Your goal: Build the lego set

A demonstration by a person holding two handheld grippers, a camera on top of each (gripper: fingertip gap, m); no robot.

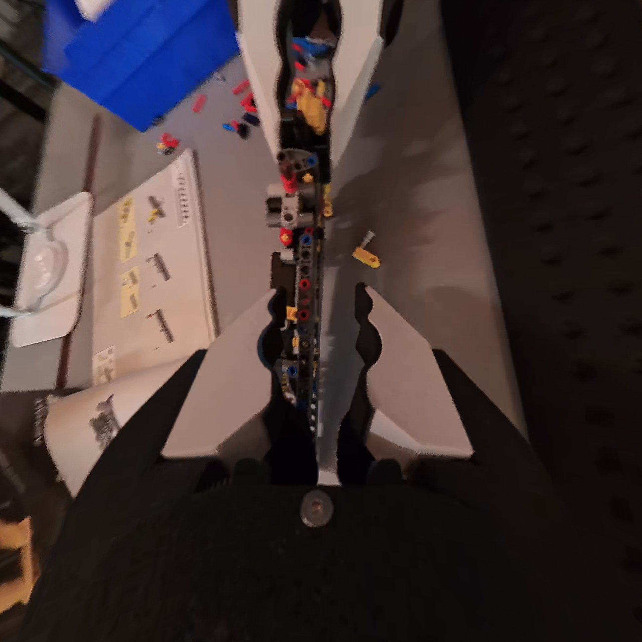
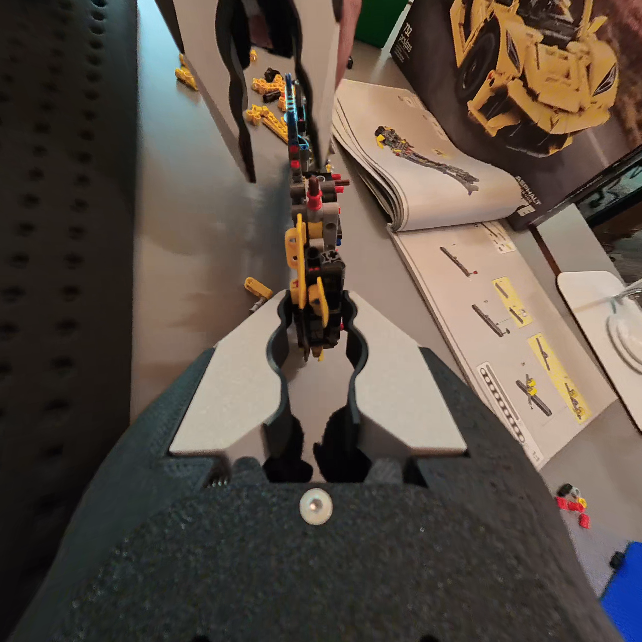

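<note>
A long Lego assembly (image 1: 305,257), a dark grey holed beam with red, blue and yellow pins and a grey block, is held level above the grey table. My right gripper (image 2: 316,297) is shut on its black-and-yellow end (image 2: 326,278); it also shows at the top of the left wrist view (image 1: 304,156). My left gripper (image 1: 319,286) is open around the beam's other end. The beam lies against one finger, with a gap to the other. It also shows in the right wrist view (image 2: 286,170).
A loose yellow piece (image 1: 366,257) lies on the table under the assembly. An open instruction booklet (image 2: 486,312), the set's box (image 2: 521,69), a white tray (image 2: 597,312), a blue bin (image 1: 139,52), and loose yellow pieces (image 2: 264,114) and red pieces (image 1: 243,111) surround it. A dark perforated panel (image 2: 52,208) borders the table. Spacing between my two grippers at the tips: around 8 centimetres.
</note>
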